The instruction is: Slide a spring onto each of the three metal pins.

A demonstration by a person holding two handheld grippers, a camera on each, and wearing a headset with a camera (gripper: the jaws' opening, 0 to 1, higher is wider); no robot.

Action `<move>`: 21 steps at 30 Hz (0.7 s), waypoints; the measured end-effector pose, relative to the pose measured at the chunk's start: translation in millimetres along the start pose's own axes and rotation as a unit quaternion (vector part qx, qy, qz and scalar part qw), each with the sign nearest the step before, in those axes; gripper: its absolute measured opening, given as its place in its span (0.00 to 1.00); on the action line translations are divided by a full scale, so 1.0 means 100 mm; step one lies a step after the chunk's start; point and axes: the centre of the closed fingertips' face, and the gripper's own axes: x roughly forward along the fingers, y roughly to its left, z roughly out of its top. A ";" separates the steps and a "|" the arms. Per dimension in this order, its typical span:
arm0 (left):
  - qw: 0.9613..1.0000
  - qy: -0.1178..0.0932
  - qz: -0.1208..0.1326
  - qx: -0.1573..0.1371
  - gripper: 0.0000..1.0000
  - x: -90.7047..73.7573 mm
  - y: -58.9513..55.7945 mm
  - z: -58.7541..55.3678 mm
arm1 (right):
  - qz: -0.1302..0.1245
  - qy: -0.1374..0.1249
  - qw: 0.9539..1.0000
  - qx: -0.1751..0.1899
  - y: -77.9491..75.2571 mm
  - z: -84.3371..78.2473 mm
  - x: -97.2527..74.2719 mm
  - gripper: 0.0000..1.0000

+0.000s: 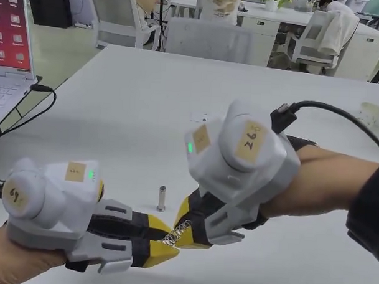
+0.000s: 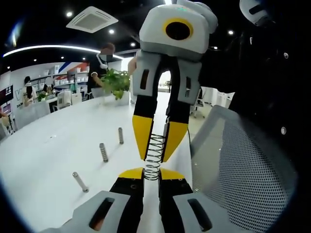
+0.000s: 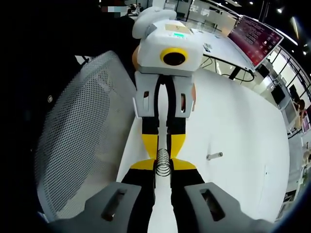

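A small metal spring point(image 1: 177, 232) is stretched between my two grippers just above the white table point(image 1: 147, 103). My left gripper point(image 1: 166, 244) is shut on one end of the spring point(image 2: 154, 154), and my right gripper point(image 1: 185, 229) is shut on the other end of the spring point(image 3: 163, 161). In the left gripper view my own left gripper point(image 2: 151, 173) meets the right gripper point(image 2: 156, 141) tip to tip. A bare pin point(image 2: 80, 181) stands on the table, with two ribbed-looking pins point(image 2: 103, 152) point(image 2: 120, 135) behind it. One upright pin point(image 1: 161, 198) stands just beyond the jaws; the right gripper point(image 3: 163, 166) also sees a pin point(image 3: 214, 156).
An open laptop point(image 1: 9, 42) with a black cable point(image 1: 38, 112) sits at the table's left edge. A mesh chair point(image 2: 243, 160) stands beside the table near the grippers. Office chairs point(image 1: 212, 40) and desks stand beyond the far edge. A small cup point(image 1: 370, 114) is at far right.
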 end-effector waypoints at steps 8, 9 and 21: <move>1.000 0.003 0.000 -0.001 0.03 0.00 0.00 -0.01 | 0.002 0.001 1.000 -0.004 0.00 0.03 0.01 0.08; 1.000 0.003 0.000 -0.002 0.03 0.00 0.00 -0.02 | 0.003 0.000 1.000 -0.004 0.01 0.03 0.02 0.08; 1.000 0.004 -0.001 -0.006 0.03 0.01 0.00 -0.02 | 0.006 0.006 1.000 -0.007 0.01 0.02 0.02 0.08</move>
